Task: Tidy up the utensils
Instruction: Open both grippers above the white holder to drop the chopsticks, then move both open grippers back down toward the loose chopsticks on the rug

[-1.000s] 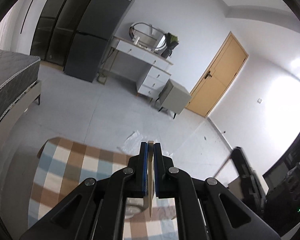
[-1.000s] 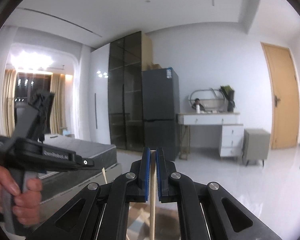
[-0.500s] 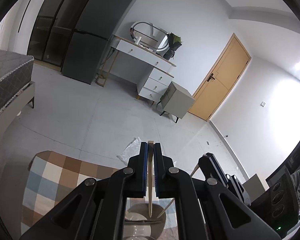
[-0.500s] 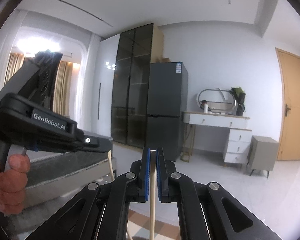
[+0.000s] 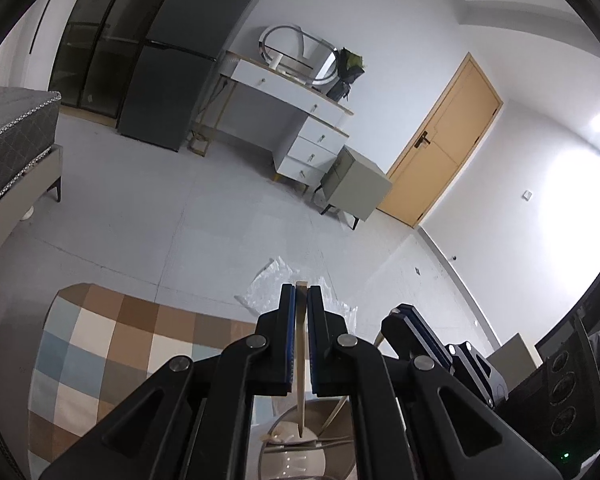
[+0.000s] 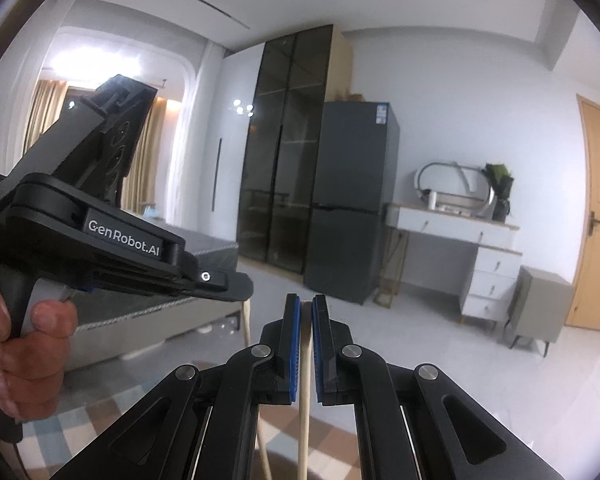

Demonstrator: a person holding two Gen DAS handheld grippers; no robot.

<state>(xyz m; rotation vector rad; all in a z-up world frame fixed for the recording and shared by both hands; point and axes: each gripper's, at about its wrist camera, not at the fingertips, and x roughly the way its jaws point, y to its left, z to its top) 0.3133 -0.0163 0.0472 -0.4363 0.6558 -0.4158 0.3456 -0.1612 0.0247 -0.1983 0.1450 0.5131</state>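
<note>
- Wooden chopstick (image 5: 301, 364) clamped in left tool (image 5: 301, 292), tip down in cup (image 5: 296, 446)
- Right tool (image 6: 306, 304) grips another stick (image 6: 305, 392)

A dark fridge (image 6: 354, 200) is set beside a white dressing table (image 6: 456, 236). A checked rug (image 5: 112, 344) is spread near a bed (image 5: 12, 148).

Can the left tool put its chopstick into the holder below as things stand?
Probably yes. The left tool grips the chopstick, whose tip already hangs over the holder opening. The right tool is beside it, not in the way.
</note>
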